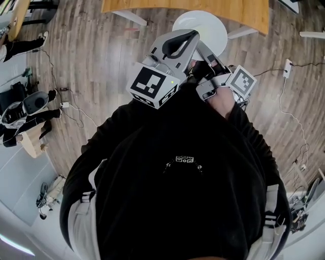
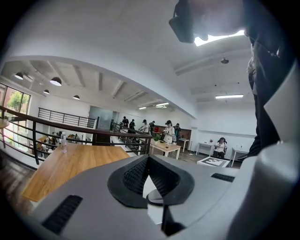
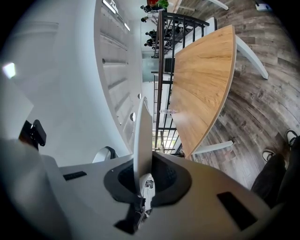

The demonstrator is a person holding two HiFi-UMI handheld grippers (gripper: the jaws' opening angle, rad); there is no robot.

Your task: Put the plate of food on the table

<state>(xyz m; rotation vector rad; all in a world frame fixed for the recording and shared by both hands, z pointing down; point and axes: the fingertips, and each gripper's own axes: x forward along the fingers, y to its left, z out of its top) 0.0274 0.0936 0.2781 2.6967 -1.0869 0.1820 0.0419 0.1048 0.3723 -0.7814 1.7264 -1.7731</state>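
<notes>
The plate (image 1: 209, 28) sat upper centre in the head view, over the floor (image 1: 96, 56) just short of the desk (image 1: 244, 12), its rim pinched in the right tool (image 3: 143, 164). The left tool (image 2: 148, 161), jaws together, was near it.

plate (image 1: 203, 28) in right gripper (image 3: 143, 165) | table (image 1: 238, 11) beyond plate

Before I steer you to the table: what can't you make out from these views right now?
Food on the plate: head view, left gripper covers part; right gripper view shows it edge-on in the right gripper.
The table: head view, cut off by the upper edge.
The white patch behind the left gripper's shut tips: left gripper view, unidentifiable.
The floor at the feet: head view, torso hides it.
</notes>
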